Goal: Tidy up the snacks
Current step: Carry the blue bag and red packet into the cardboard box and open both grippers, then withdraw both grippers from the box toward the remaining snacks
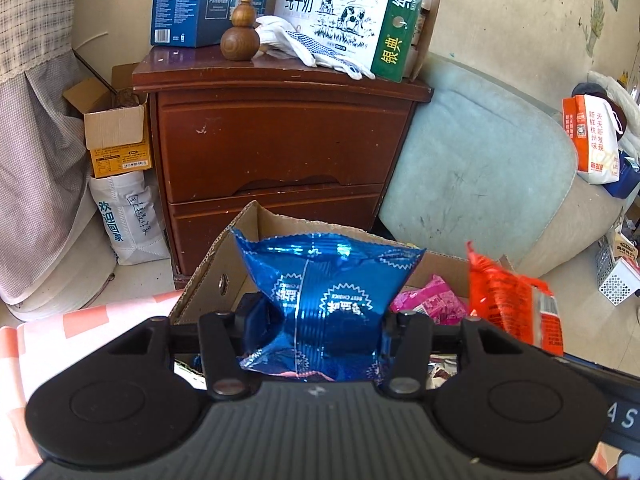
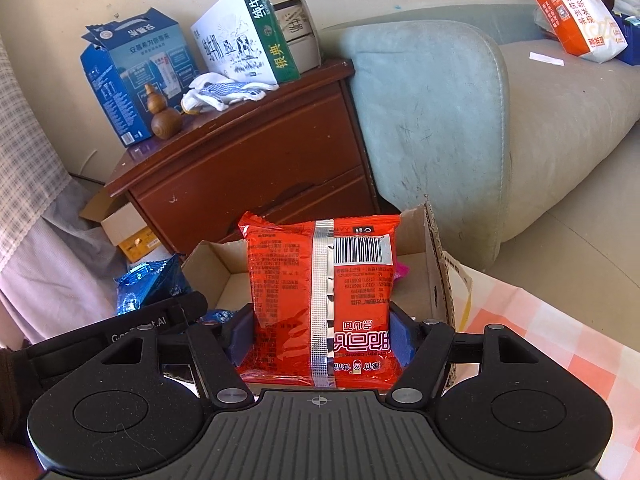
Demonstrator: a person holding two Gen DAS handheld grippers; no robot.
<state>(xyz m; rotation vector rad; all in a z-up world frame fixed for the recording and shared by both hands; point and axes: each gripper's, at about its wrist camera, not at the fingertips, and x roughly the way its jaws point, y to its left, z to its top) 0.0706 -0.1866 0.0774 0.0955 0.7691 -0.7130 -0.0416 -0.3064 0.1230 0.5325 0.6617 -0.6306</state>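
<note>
Left tongs pinched a blue snack packet and right tongs an orange one above an open cardboard box on a pink-checked counter, before a wooden nightstand and grey sofa.
</note>
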